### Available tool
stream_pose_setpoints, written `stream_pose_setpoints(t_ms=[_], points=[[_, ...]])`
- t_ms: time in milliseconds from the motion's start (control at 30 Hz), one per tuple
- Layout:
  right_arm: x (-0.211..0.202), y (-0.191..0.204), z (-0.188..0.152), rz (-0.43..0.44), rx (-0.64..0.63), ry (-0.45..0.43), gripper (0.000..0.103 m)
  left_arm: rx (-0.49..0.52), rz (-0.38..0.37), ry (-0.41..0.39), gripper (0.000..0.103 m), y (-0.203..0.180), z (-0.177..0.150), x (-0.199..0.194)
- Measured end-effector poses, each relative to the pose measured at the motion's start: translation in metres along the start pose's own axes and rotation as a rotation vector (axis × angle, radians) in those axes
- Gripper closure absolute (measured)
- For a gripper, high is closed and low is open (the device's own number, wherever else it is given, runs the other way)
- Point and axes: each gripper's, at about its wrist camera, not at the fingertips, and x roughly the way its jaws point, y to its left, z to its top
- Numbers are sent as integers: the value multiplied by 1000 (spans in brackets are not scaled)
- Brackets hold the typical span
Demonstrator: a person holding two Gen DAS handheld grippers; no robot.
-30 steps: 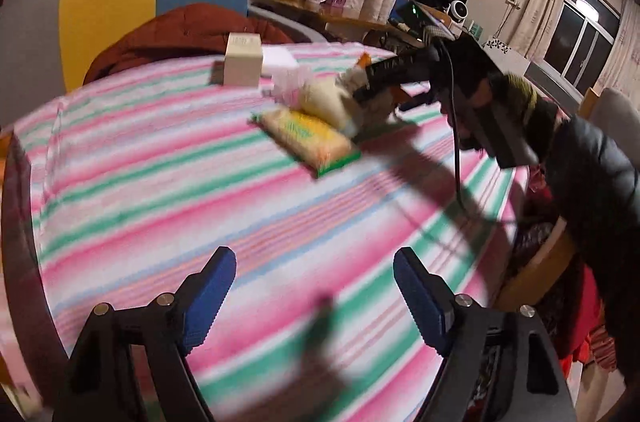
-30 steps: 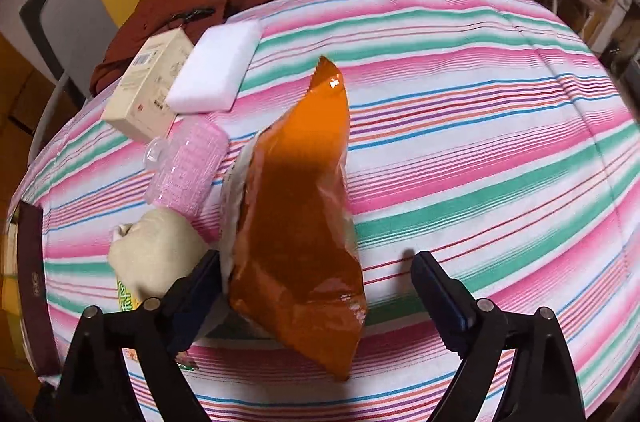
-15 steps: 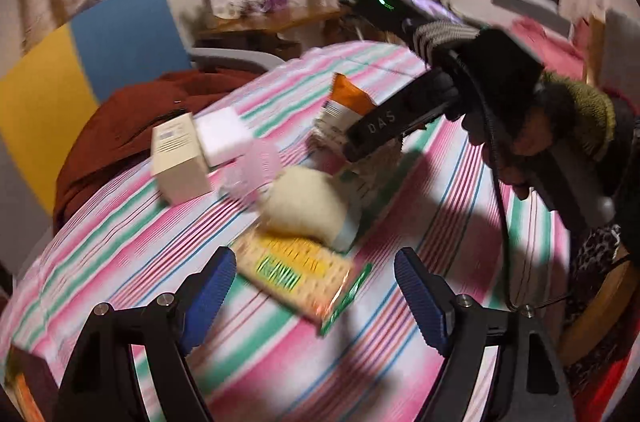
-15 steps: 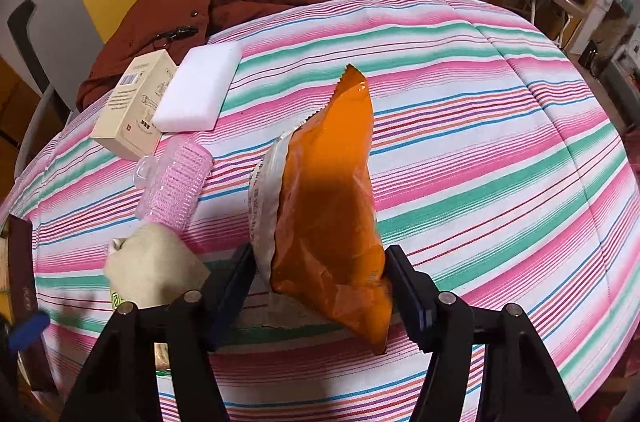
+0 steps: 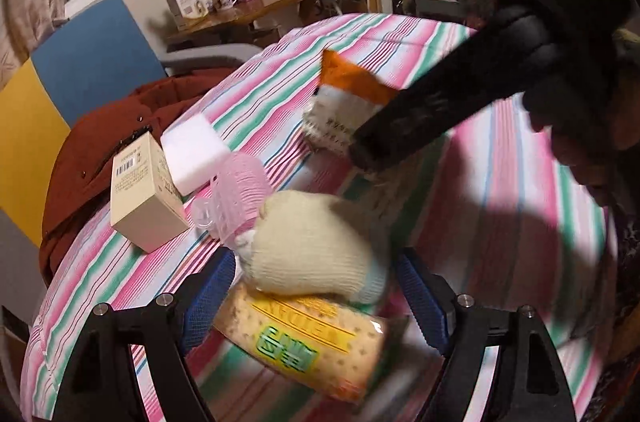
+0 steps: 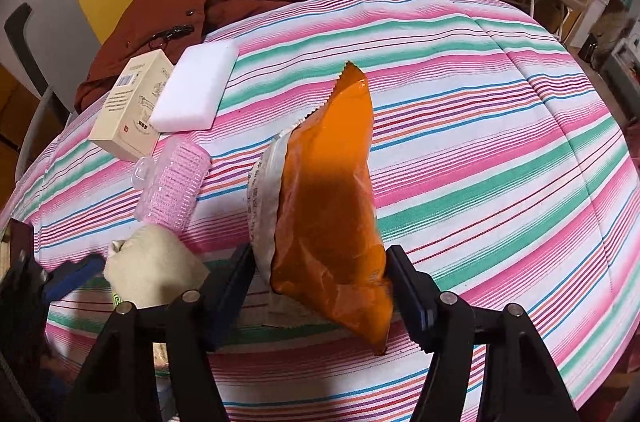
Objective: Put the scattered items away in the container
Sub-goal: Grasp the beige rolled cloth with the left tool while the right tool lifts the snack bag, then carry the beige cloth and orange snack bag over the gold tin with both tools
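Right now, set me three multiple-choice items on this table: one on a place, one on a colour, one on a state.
1. Where does the white foam block lie?
A. On the blue and yellow chair
B. Right beside the cream box
C. Under the snack bag

2. What colour is the front of the snack bag?
A. Blue
B. Black
C. Orange

3. How do the right tongs stand?
A. Shut on the snack bag
B. Open over bare cloth
C. Shut on the cream box

Answers:
1 B, the block sits on the striped cloth against the box's side.
2 C, the glossy front is orange and only its back is white.
3 A, the tongs have just been closing, and their pads now press the bag between them.
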Motion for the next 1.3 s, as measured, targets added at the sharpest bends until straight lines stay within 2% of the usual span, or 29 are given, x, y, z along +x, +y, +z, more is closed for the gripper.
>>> stream_pose_setpoints(t_ms=[100,600,733,900,1033,1300], points=[[1,0,0,3,2,2,35,-24,-15,-3,19,4,2,4],[7,7,-2,-14,-19,3,35,-14,29,-33,30,-4,4,9],[5,12,-3,-37,-51,-13,37,-69,10,-39,32,1,2,4],[6,14,-3,-59,-73,-30,40,-114,-6,-85,33,1,-4,-21],[6,14,-3,-69,-83,-37,40,-160,-33,-117,33,-7,-21,-50],[4,15,-4,-86,-94,-47,40,-265,-16,-126,33,-20,-83,-101]])
